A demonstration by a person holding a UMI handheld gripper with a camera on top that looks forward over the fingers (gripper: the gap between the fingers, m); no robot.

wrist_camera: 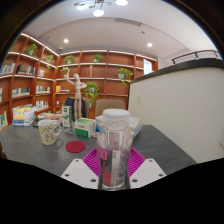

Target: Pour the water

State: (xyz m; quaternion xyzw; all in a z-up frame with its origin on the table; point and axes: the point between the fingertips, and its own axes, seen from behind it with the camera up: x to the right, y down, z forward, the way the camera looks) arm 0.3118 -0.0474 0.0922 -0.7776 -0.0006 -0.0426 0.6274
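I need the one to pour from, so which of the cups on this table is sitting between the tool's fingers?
The clear plastic cup, standing between the tool fingers. The green-patterned cup stands farther back, near the red coaster.

clear cup (114,150) | magenta pads (98,160) | red coaster (75,147) | grey table (30,155)

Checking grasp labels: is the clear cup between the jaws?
Yes, the clear cup stands upright between the gripper jaws, with the pink pads against its sides.

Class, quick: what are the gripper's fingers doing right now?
Gripper: fingers shut on the clear plastic bottle, held upright between the pink pads above the grey table.
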